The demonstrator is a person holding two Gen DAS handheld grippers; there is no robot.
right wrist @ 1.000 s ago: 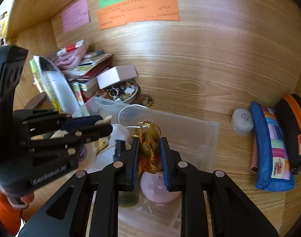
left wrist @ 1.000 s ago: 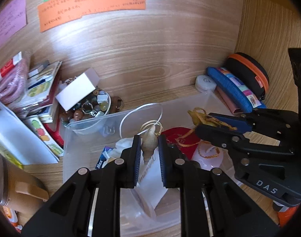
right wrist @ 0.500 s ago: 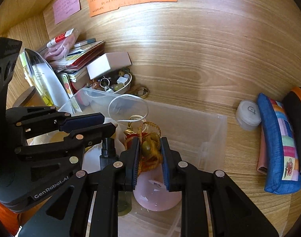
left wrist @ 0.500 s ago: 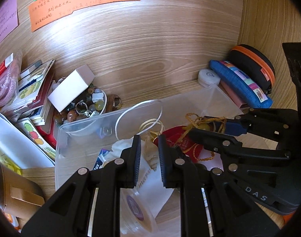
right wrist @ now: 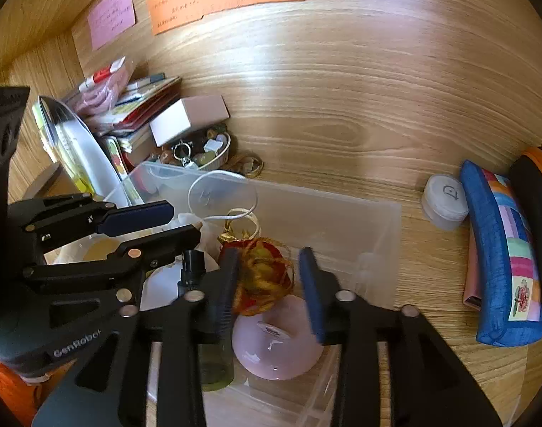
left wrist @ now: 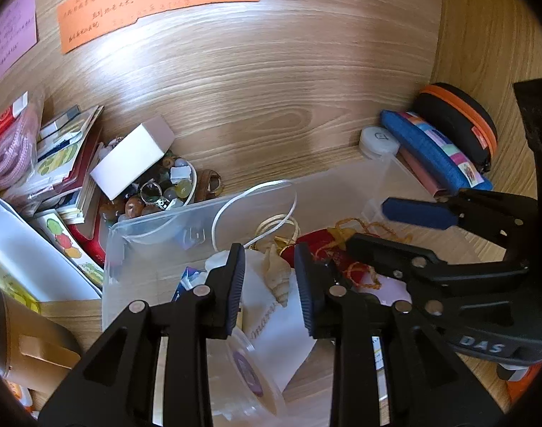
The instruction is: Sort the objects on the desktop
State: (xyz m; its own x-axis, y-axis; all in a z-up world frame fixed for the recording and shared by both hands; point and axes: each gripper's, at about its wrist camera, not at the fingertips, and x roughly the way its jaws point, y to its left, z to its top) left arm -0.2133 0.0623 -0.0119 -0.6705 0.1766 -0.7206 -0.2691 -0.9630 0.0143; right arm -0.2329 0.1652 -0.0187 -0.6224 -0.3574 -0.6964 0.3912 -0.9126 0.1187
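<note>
Only the left wrist view shows the pale spiral seashell (left wrist: 278, 277), which sits at centre frame between the fingers of the left gripper (left wrist: 269, 284); the jaws are opening and the pads stand clear of it on both sides, the shell resting on white cloth inside the clear plastic bin (left wrist: 135, 245). The right wrist view hides the shell but shows a pink dome-shaped object (right wrist: 276, 345) at lower centre and a dark-capped bottle (right wrist: 192, 267) just left of it, both in the same bin. There the right gripper (right wrist: 269, 281) has its jaws opening too, with a red pouch with tangled gold cord (right wrist: 263, 274) between them, touching the left pad and clear of the right. The blue patchwork pencil case (right wrist: 502, 256) lies at right on the wooden desk, well apart from the bin.
</note>
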